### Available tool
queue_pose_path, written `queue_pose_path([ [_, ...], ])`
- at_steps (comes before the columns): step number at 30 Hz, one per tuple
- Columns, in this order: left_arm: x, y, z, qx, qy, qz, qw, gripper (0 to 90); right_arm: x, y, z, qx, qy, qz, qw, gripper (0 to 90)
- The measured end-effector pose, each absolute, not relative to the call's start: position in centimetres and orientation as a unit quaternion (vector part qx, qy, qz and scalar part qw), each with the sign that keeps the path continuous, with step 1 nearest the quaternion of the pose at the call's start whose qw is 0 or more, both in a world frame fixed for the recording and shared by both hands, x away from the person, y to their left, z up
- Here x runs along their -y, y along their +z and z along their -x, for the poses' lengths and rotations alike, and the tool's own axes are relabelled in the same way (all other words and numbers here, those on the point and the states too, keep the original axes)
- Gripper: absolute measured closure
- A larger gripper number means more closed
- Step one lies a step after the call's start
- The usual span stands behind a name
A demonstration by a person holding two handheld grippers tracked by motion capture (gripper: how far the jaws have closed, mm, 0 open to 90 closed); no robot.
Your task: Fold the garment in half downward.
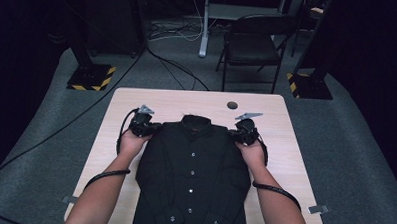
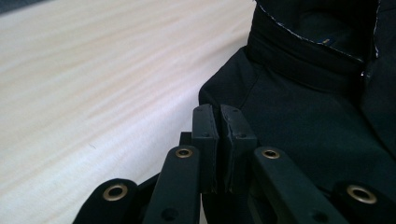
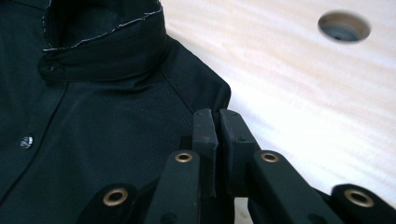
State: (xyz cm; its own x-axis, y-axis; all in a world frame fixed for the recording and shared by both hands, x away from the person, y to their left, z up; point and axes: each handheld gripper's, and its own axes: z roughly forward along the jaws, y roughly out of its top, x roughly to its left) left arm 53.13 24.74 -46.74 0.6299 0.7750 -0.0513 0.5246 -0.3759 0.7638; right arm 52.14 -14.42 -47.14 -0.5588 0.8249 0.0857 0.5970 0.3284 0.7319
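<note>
The black button-front cotton shirt (image 1: pixel 192 172) lies flat, collar away, on the pale wooden counter (image 1: pixel 281 130) — soft, light, prone to sagging. The shoulder seams look the best hold; left tongs (image 1: pixel 147 125) and right tongs (image 1: pixel 241 132) each pinch one shoulder — closed on cloth.

a lab: hazard-striped stand bases (image 1: pixel 91 78), floor cables (image 1: pixel 175 66), dark curtains.

Black shirt (image 1: pixel 192 172) on pale wood.
The shirt is plain black with small shiny buttons (image 1: pixel 192 155) and a whitish stitched edge inside its collar (image 3: pixel 105 42); the table (image 1: pixel 286 130) is light wood grain; both grippers' jaws are black with brass-coloured rivets (image 2: pixel 183 152).
</note>
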Motion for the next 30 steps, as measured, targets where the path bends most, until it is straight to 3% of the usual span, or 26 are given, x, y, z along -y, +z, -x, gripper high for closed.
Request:
queue_pose_path([
  [30, -25.6, -38.5, -53.1, -0.374, 0.232, -0.787, 0.432, 84.9, 13.9, -38.6, -52.2, -0.772, 0.435, -0.409, 0.216, 86.1],
])
